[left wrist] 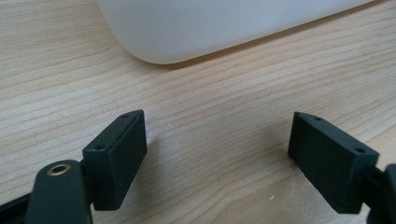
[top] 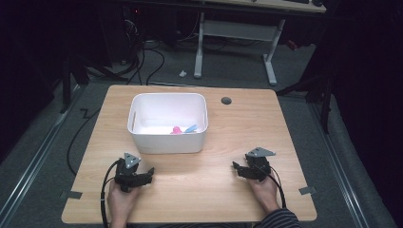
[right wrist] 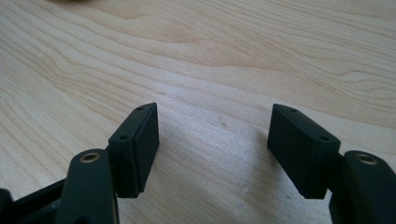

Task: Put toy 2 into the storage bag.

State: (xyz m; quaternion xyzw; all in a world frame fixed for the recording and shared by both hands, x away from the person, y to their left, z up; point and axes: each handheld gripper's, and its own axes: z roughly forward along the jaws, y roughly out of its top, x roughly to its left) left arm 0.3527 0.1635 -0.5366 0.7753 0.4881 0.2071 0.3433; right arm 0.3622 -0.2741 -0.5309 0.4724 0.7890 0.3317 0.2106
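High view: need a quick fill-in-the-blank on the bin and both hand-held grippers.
1. The white bin sits on the wooden ____.
2. Inside the bin lie a pink item and a ____ one.
3. The left hand-held gripper has its jaws ____, nothing between them.
4. The right hand-held gripper rests on the table, to the ____ of the bin.

Missing words: table; blue; open; right

Lab or test room: dark curtained surroundings, loose cables point(top: 152, 61) across grey carpet, taped floor rails point(top: 28, 161), a second desk frame point(top: 237, 33) behind the wooden surface point(top: 199, 190) with its cable hole point(top: 226, 100).
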